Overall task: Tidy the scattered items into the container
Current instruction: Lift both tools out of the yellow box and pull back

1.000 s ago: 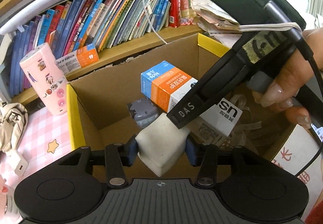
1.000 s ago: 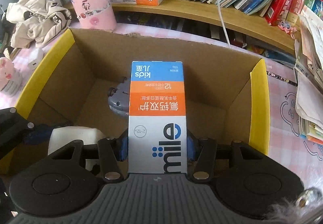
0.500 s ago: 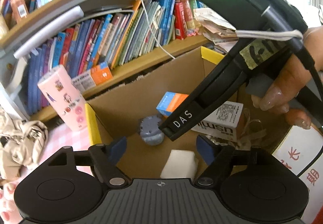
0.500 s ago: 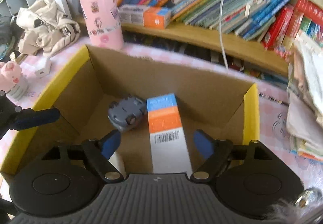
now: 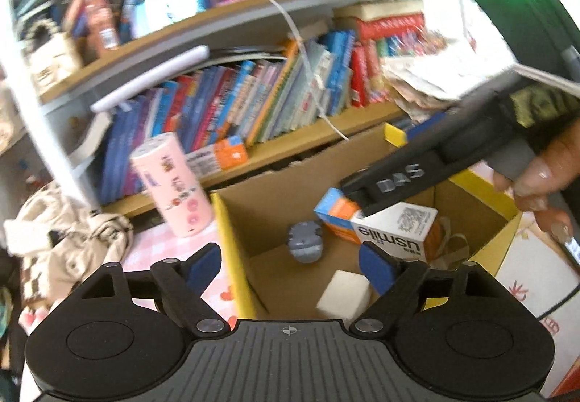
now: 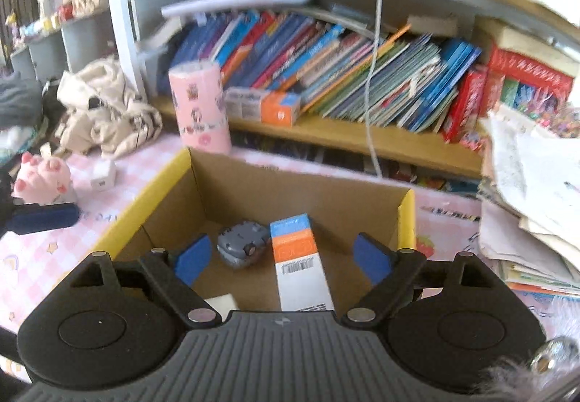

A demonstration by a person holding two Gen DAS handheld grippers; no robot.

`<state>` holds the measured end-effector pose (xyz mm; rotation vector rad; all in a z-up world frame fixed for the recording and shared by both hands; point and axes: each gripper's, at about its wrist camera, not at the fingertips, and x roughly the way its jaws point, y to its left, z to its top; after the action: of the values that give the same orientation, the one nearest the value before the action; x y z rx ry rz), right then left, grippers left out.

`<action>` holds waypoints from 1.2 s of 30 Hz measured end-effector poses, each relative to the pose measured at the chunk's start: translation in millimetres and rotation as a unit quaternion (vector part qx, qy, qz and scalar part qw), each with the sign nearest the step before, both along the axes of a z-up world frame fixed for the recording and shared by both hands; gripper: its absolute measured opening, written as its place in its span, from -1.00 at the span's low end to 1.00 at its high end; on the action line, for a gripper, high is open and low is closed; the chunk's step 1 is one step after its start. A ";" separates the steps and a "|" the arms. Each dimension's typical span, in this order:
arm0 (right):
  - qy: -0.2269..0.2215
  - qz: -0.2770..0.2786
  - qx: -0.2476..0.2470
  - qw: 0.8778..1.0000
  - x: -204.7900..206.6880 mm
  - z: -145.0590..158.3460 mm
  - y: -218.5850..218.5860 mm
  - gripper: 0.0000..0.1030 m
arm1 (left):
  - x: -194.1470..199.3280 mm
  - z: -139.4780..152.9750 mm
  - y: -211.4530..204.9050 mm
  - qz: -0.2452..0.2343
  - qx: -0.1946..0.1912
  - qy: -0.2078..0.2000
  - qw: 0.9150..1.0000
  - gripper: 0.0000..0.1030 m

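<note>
An open cardboard box with yellow flap edges holds a toothpaste carton, a grey round object and a white block. My left gripper is open and empty above the box's left wall. My right gripper is open and empty above the box. The right gripper's body crosses the left wrist view over the carton.
A pink cylinder stands behind the box on a pink checked cloth. A bookshelf with a second toothpaste carton runs behind. Beige cloth, a pink pig figure, a white cube lie left; paper stacks right.
Both grippers opened and let go: the white block and the toothpaste carton now lie in the box. Both grippers have risen and pulled back from the box.
</note>
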<state>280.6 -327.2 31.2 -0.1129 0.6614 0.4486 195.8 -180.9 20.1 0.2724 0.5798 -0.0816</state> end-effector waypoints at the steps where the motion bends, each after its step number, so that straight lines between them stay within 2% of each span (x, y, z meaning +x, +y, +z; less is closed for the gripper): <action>1: -0.008 -0.004 0.004 1.000 -5.3 2.0 -1.8 0.69 | -4.8 2.6 3.2 0.008 -0.009 -0.004 1.000 0.67; 5: -0.041 -0.022 0.018 0.999 -26.6 10.0 -9.1 0.70 | -23.4 11.0 14.8 0.036 -0.040 -0.022 0.998 0.69; 10: -0.076 -0.040 0.018 0.996 -60.6 13.4 -10.8 0.75 | -42.9 14.5 25.0 0.048 -0.054 -0.045 0.996 0.78; 19: -0.088 -0.076 -0.017 0.993 -120.9 -3.3 3.0 0.76 | -76.0 0.2 51.4 0.036 -0.080 -0.028 0.996 0.78; 27: -0.025 -0.126 -0.020 0.992 -153.4 -28.2 20.3 0.76 | -96.9 -16.7 76.5 0.023 -0.091 0.009 0.996 0.78; 36: 0.055 -0.140 -0.028 0.988 -174.9 -50.7 45.0 0.76 | -112.7 -32.2 102.2 0.029 -0.100 0.066 0.992 0.78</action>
<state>105.7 -282.2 -19.4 -0.0476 0.7866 0.1654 83.1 -78.7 -12.0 0.0563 0.7051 -0.1014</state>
